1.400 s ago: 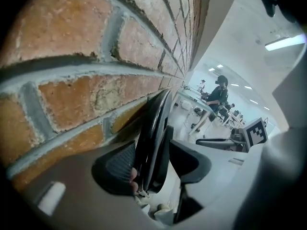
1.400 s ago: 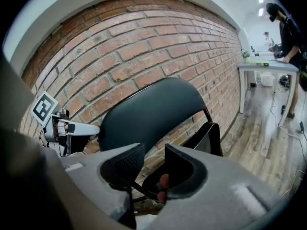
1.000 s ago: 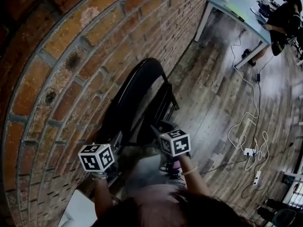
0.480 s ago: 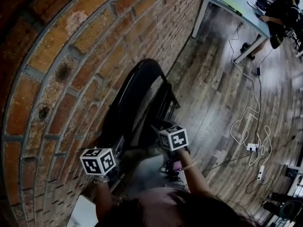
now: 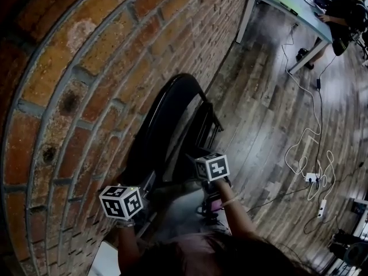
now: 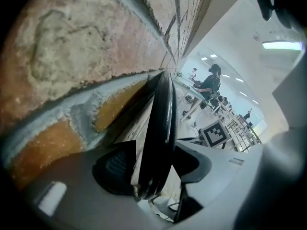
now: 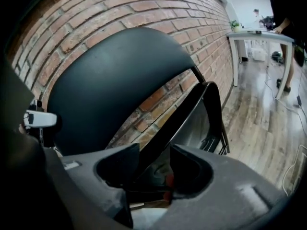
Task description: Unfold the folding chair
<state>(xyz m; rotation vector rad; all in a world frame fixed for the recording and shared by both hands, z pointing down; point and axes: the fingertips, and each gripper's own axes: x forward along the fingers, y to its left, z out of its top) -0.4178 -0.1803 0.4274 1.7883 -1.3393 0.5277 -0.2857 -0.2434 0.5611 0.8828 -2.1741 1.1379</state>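
1. Just spread wider: right gripper [image 7: 154,164], jaws now apart around the seat rim [image 7: 192,114] of the folding chair [image 5: 172,114], not pinching it.
2. Clamped on the backrest [image 6: 160,119] edge: left gripper [image 6: 153,169], close against the brick wall [image 5: 86,68].
3. Standing by that wall with the seat angled off the backrest, only partly unfolded; probably needs a fresh hold or a downward push.

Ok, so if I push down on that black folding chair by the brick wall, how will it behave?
The black folding chair probably stays stiff: its curved backrest looks like one moulded shell on a tubular frame. Its seat likely swings on hinges, as it already angles away from the backrest. It may skid on the smooth wooden plank floor.
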